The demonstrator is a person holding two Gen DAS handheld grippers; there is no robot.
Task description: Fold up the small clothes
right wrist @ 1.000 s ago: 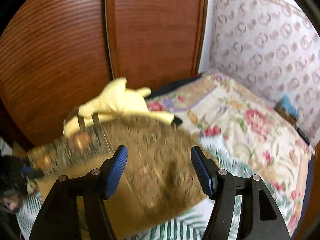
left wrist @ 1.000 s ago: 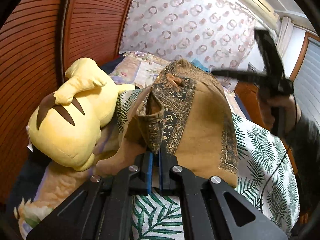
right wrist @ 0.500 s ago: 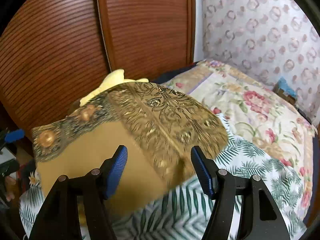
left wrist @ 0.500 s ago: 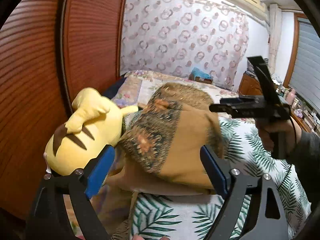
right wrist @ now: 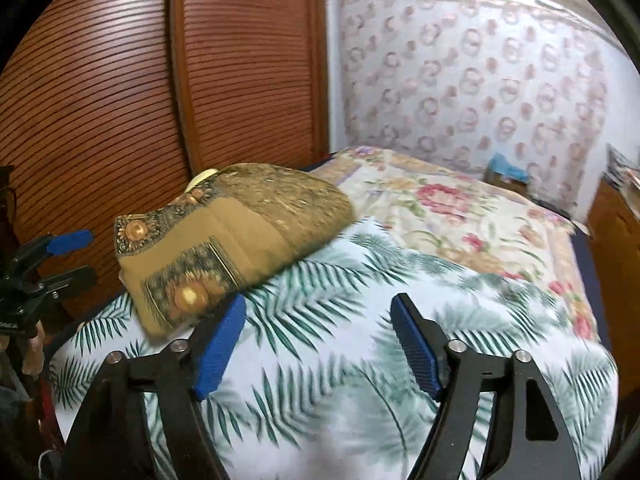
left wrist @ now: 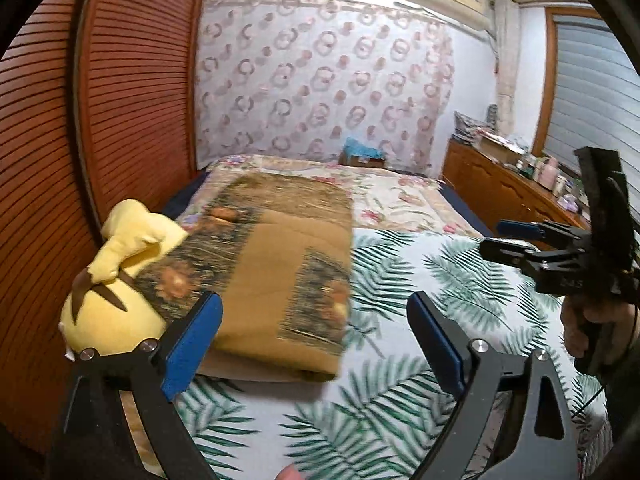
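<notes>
A folded ochre garment (left wrist: 280,264) with dark patterned borders lies on the palm-leaf sheet (left wrist: 440,280), its left edge resting against a yellow plush toy (left wrist: 116,280). My left gripper (left wrist: 312,304) hovers just in front of it, jaws opening wide, pads touching nothing. In the right wrist view the garment (right wrist: 236,232) sits ahead and to the left of my right gripper (right wrist: 318,300), whose jaws are opening over bare sheet. Each gripper shows in the other's view: the right gripper (left wrist: 494,236) held in a hand at the right edge, the left gripper (right wrist: 86,254) at the far left.
Slatted wooden wardrobe doors (left wrist: 132,100) rise along the bed's left side. A floral quilt (left wrist: 400,200) covers the far half of the bed. A wooden dresser (left wrist: 492,188) with clutter stands at the right, and a blue bundle (left wrist: 360,152) sits by the patterned wall.
The left gripper let go of the garment, opened wide and drew back. The garment dropped from a raised drape to a flat folded stack. The right gripper swung away to the right.
</notes>
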